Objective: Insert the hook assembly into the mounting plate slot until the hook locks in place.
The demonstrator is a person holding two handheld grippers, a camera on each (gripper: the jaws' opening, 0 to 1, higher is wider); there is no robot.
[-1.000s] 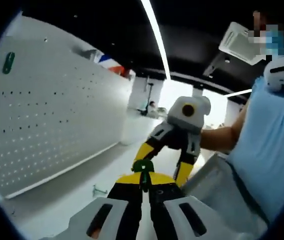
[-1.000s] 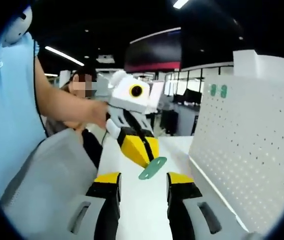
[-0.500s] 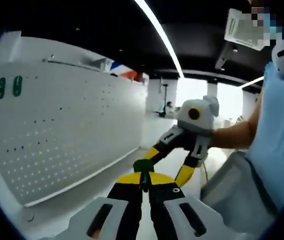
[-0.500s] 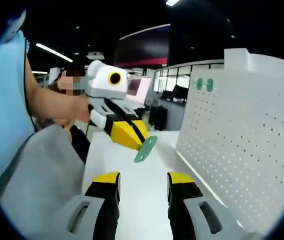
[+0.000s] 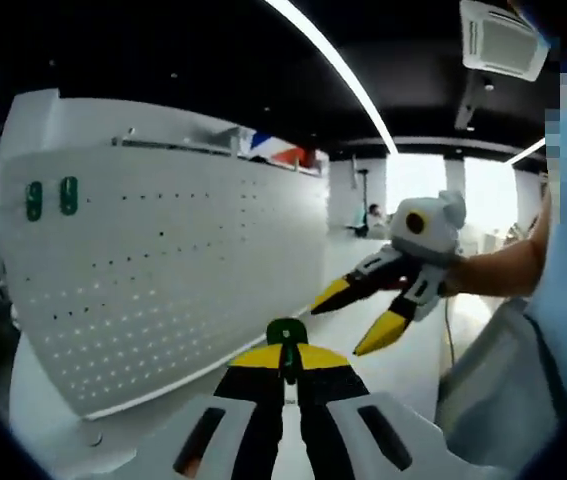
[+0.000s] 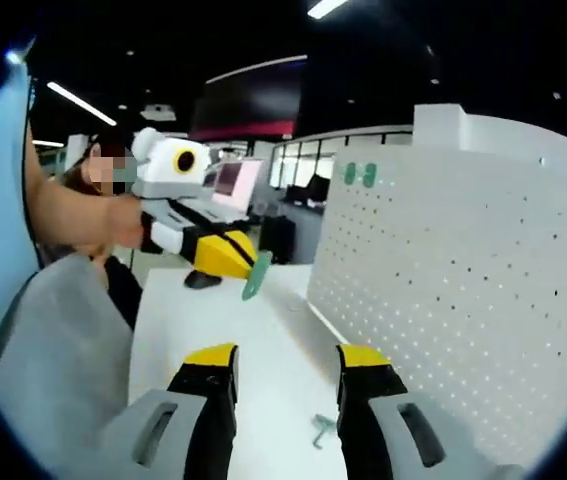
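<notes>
Grippers drew apart. Left gripper (image 5: 285,372) pinched green hook (image 5: 285,335) at lower centre; right gripper (image 6: 275,362) spread, holding nothing. Pegboard (image 5: 163,270) at left unreached; insertion not begun.

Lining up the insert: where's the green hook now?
Clamped in the left gripper, the green hook sits mid-left in the right gripper view, left of the white pegboard.

We are in an open-plan office: monitors (image 6: 233,180) on desks, ceiling strip lights (image 5: 333,65), a ceiling air-conditioning unit (image 5: 501,40).
</notes>
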